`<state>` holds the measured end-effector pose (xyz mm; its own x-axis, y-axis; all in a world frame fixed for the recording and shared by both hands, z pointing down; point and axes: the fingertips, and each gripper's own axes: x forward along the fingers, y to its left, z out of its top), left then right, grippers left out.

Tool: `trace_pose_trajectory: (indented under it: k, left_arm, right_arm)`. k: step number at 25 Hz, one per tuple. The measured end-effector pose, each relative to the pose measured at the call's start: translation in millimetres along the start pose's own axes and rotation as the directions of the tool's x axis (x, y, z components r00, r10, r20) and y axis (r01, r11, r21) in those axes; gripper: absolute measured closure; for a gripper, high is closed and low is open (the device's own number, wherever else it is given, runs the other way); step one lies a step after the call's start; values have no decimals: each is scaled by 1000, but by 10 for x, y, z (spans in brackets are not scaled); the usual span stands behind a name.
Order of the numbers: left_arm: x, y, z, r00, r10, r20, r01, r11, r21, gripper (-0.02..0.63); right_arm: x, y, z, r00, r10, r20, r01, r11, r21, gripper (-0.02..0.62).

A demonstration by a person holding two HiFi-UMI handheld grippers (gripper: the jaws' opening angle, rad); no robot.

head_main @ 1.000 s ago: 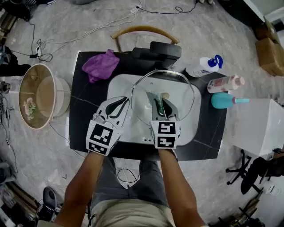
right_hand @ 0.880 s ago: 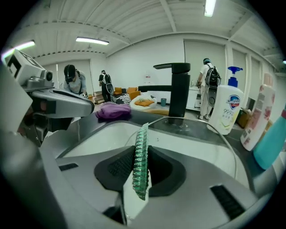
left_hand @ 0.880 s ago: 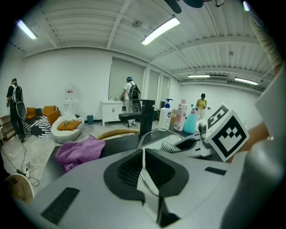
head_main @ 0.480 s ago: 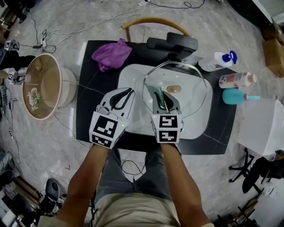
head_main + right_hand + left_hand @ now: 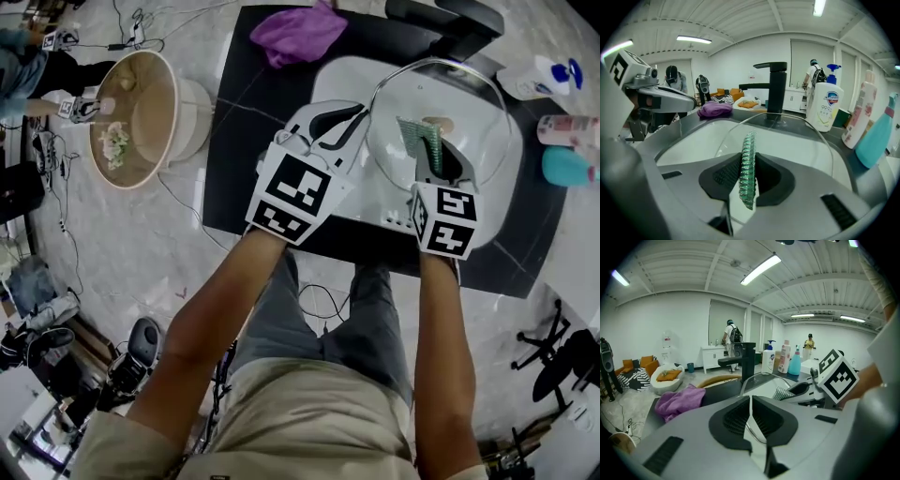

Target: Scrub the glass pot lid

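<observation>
Shifted up and rightward in the head view is the white sink (image 5: 349,73), yet the glass pot lid (image 5: 473,108) is still held over it. On the left gripper (image 5: 750,414), the jaws are pressed together on the lid's metal rim at its 9 o'clock. This is likely done so that the lid is propped tilted and steadied against scrubbing. In the right gripper (image 5: 746,180), a green scrub pad (image 5: 419,142) is pinched edge-on and laid against the glass, just at 7 o'clock of the knob (image 5: 434,123). That pinch is shown plainly only in the right gripper view, and the knob is made out only from the head view.
</observation>
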<state>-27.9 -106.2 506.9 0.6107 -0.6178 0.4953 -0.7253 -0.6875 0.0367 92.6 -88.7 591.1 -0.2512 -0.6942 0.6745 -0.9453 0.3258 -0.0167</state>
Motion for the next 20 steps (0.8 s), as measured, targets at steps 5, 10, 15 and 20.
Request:
trace_pose_trajectory:
  k: [5, 10, 15, 20]
  left_arm:
    - [201, -289, 50, 999, -51, -8, 51, 999, 15, 575]
    - [410, -575, 117, 995, -96, -10, 96, 995, 21, 575]
    - [567, -758, 162, 992, -127, -15, 127, 992, 22, 575]
    - [726, -898, 247, 989, -146, -19, 146, 989, 27, 575]
  right_arm:
    - [-196, -670, -238, 995, -98, -32, 99, 995, 27, 509]
    - [-437, -1371, -427, 976, -209, -54, 212, 975, 71, 508]
    - [-609, -1739, -494, 960, -273, -57, 278, 956, 99, 508]
    - [-646, -1861, -484, 961, -272, -52, 276, 955, 111, 508]
